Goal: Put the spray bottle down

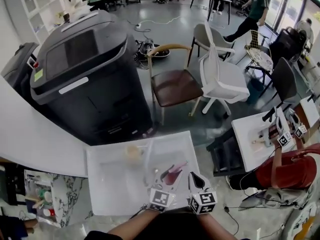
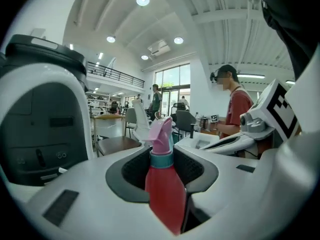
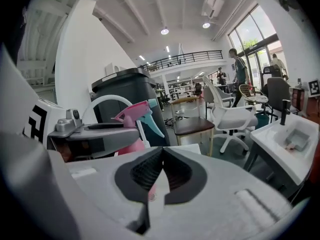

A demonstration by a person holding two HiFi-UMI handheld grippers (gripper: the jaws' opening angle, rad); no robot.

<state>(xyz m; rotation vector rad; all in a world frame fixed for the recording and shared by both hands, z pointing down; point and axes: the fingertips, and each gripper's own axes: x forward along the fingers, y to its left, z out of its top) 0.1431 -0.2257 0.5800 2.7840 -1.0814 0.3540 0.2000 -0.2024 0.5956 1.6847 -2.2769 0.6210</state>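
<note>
Now left claw [image 2: 162, 163] tight on spray bottle [image 2: 164, 191] (right claw [image 3: 161, 170] together) near table [image 1: 107, 194] edge

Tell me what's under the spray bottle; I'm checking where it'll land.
The white table lies below the spray bottle in the left claw. The spot directly beneath is covered by bottle and claw.

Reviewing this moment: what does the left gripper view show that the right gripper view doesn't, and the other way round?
Only the left gripper view: the grip itself, with the left tool's pads clamped on the spray bottle's red body below its teal collar, and a person in a red top.
Only the right gripper view: the right tool's own jaws, closed together with nothing between them.
Both: the bottle's pink spray head, the dark machine, the brown chair, and the other tool seen from the side.
</note>
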